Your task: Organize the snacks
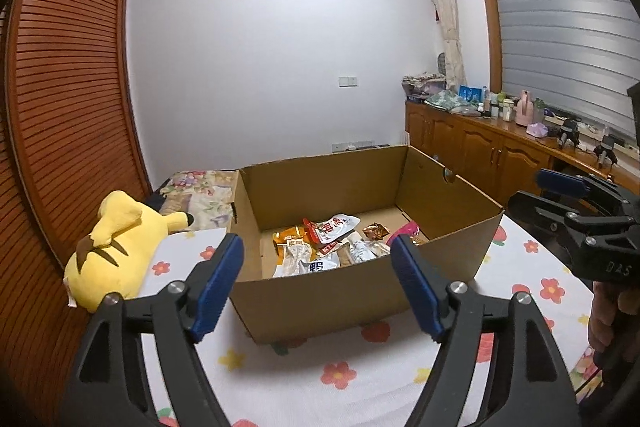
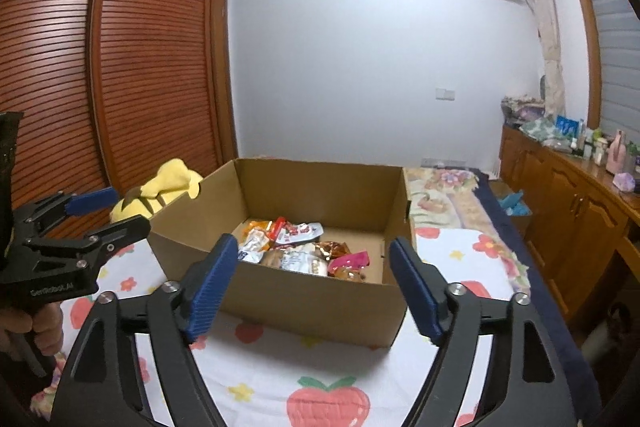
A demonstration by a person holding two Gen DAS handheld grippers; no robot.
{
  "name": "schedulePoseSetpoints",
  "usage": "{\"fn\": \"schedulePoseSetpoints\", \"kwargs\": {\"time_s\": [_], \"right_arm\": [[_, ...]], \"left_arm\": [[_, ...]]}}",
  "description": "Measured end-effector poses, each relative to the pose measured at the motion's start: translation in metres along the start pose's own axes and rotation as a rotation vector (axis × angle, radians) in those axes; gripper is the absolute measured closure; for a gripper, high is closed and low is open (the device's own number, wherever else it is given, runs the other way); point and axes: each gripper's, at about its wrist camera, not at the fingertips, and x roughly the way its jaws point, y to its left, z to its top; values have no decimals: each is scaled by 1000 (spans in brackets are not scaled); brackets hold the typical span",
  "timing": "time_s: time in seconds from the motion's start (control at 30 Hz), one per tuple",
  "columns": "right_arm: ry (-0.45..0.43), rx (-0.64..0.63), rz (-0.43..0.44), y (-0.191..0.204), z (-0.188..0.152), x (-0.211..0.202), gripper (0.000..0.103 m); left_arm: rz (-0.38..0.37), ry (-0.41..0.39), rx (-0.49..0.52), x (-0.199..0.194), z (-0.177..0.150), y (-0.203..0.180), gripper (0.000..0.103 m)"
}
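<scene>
The left gripper (image 1: pixel 316 263) is hovering with its blue fingers (image 1: pixel 218 281) spread wide and empty before a cardboard box (image 1: pixel 360 291) that is sitting on the flowered bed (image 1: pixel 320 379). Snack packets (image 1: pixel 332 245) are lying jumbled inside it. A yellow plush toy (image 1: pixel 112 247) is lying left of the box, while the right gripper (image 1: pixel 560 195) is reaching in at the right edge.

I'm seeing a matt corrugated cardboard box (image 1: pixel 360 291), glossy foil snack packets (image 1: pixel 332 231), printed cotton bedsheet (image 1: pixel 320 379), slatted varnished wood wardrobe (image 1: pixel 68 99).

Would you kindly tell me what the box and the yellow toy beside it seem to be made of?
Box: apparently corrugated cardboard, matte brown, with folded corners and a cut handle hole. Yellow toy: apparently plush fabric, soft, fuzzy and slumped.
</scene>
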Motion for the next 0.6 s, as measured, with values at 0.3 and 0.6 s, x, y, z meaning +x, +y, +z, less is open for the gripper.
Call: {"fn": "schedulePoseSetpoints", "kwargs": {"time_s": [0.3,0.6], "right_arm": [[-31,22,-42,1,-8,-23,9],[-55,46,-90,1,-15,-46,4]], "left_arm": [[32,8,-27,-13,-7,-2,24],[56,37,-37,-20,-23,-5,23]]}}
